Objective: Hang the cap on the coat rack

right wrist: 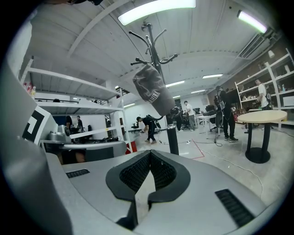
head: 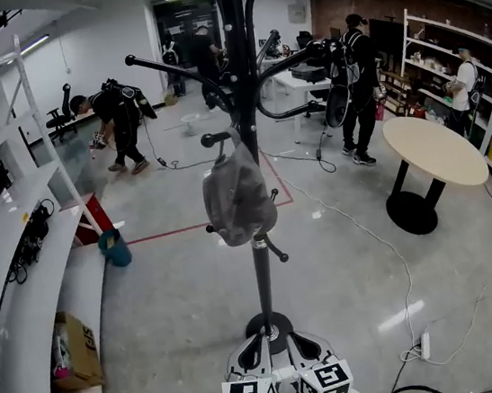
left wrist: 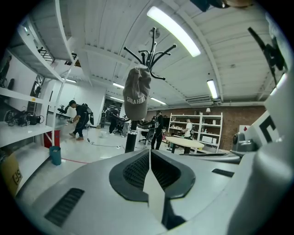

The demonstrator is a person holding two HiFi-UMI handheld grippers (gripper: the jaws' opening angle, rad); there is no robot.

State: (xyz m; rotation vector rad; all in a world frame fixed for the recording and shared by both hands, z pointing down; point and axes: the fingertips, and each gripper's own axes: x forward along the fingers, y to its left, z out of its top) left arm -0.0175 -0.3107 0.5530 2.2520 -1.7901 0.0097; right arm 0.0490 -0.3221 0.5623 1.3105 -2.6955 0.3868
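Note:
A grey cap [head: 237, 197] hangs on a lower peg of the black coat rack [head: 242, 101], which stands straight ahead on the floor. In the left gripper view the cap [left wrist: 137, 92] droops from the rack [left wrist: 149, 53], print facing me. It also shows in the right gripper view, where the cap [right wrist: 154, 89] tilts on the rack [right wrist: 154, 41]. My left gripper [head: 248, 350] and right gripper [head: 305, 344] sit side by side low, near the rack's base, well short of the cap. Both the left gripper [left wrist: 149, 153] and right gripper [right wrist: 150, 156] are shut, with nothing between the jaws.
White shelving [head: 16, 241] runs along the left, with cardboard boxes [head: 73, 352] on its low shelf and a blue bin [head: 115, 248] beside it. A round table [head: 435, 151] stands right. Cables [head: 407, 305] trail over the floor. Several people work at the back.

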